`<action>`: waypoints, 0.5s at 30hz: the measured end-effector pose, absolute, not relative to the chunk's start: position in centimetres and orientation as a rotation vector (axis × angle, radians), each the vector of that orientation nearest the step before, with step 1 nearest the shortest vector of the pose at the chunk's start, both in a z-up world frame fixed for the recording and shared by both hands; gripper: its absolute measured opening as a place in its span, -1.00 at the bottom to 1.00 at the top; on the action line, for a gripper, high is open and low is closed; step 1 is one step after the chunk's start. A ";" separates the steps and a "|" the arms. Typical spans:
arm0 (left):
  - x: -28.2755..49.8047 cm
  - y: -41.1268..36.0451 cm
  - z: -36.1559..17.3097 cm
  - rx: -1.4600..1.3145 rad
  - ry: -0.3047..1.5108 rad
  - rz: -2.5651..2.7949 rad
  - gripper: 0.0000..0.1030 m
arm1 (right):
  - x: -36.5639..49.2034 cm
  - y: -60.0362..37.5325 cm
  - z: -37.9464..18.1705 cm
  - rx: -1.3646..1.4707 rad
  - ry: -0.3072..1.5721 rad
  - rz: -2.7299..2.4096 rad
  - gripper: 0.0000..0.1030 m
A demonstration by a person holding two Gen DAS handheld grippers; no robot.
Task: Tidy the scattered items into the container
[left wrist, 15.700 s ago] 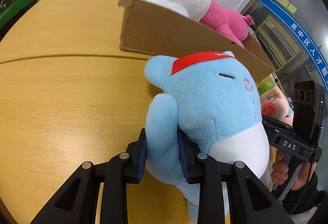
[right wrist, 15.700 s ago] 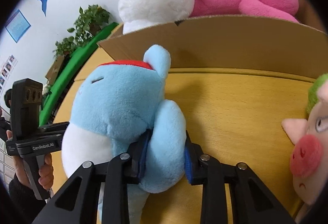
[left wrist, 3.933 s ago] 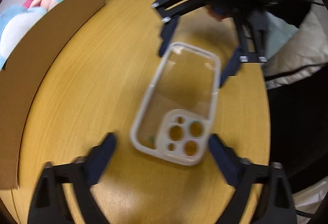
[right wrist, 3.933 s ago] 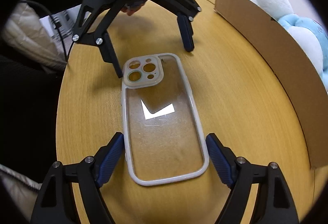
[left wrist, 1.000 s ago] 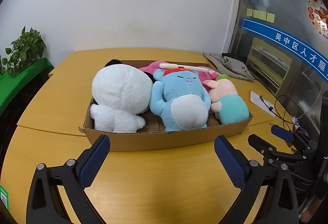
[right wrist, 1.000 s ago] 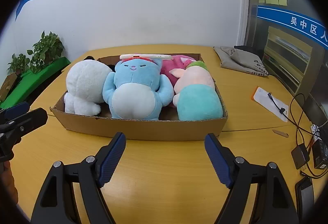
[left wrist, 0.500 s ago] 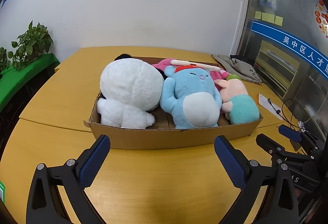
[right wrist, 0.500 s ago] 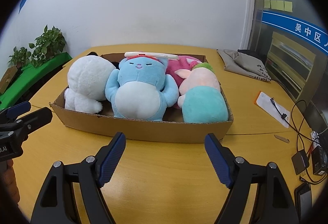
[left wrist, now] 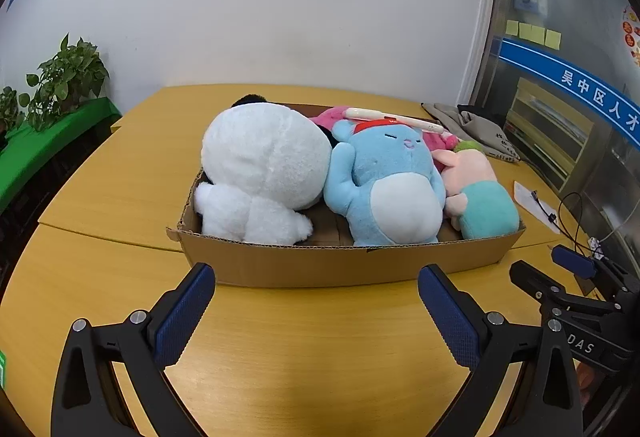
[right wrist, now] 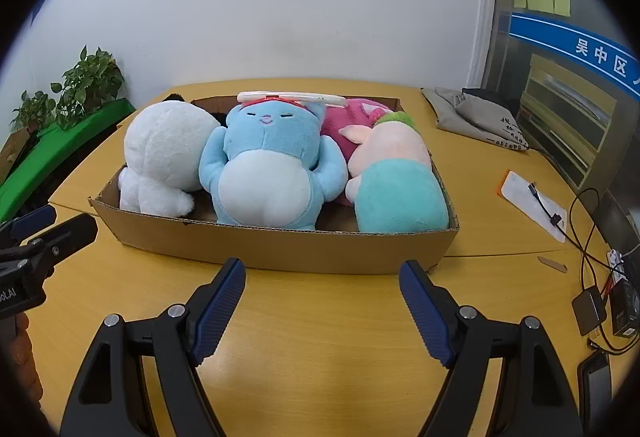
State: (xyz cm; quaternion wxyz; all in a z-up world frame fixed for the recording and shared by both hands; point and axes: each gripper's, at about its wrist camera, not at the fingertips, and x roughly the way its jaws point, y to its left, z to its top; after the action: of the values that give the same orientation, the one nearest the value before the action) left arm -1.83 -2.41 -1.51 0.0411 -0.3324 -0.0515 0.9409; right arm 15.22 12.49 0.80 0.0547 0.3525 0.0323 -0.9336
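A shallow cardboard box [left wrist: 320, 269] [right wrist: 280, 249] stands on the wooden table [left wrist: 300, 349]. Inside it lie a white plush [left wrist: 260, 165] [right wrist: 164, 153], a blue plush [left wrist: 388, 181] [right wrist: 268, 165], a pink plush [right wrist: 352, 117] and a pink-and-teal pig plush [left wrist: 480, 193] [right wrist: 396, 181]. A clear phone case [left wrist: 396, 119] [right wrist: 292, 98] rests on top of the blue plush's head. My left gripper [left wrist: 316, 305] is open and empty, just short of the box's near wall. My right gripper [right wrist: 322, 301] is open and empty too, and also shows in the left wrist view [left wrist: 560, 269].
A grey cloth bag [right wrist: 480, 117] lies at the far right of the table. A white card with a cable [right wrist: 532, 205], chargers and wires [right wrist: 600, 301] sit at the right edge. Potted plants [right wrist: 80, 85] on a green ledge stand to the left.
In the left wrist view the box has drawn closer and larger and shifted right. The right wrist view has crept slightly nearer. Both grippers stay open.
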 end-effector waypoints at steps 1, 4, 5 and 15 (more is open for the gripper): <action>-1.9 -2.4 -1.6 -1.019 -0.161 2.887 1.00 | 15.2 12.5 0.8 1.072 0.098 -2.835 0.54; -1.9 -2.5 -1.9 -1.022 -0.159 2.893 1.00 | 15.1 12.6 0.6 1.073 0.090 -2.836 0.54; -2.0 -2.6 -1.9 -1.022 -0.151 2.897 1.00 | 15.0 12.6 0.6 1.076 0.084 -2.839 0.54; -2.1 -2.4 -2.3 -1.055 -0.175 2.848 1.00 | 14.7 12.7 0.1 1.084 0.087 -2.837 0.54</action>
State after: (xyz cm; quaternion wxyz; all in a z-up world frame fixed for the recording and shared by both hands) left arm -2.07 -2.36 -2.35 0.0497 -0.3462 -0.0575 0.9351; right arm 14.66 12.70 0.08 0.0515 0.3562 0.0286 -0.9325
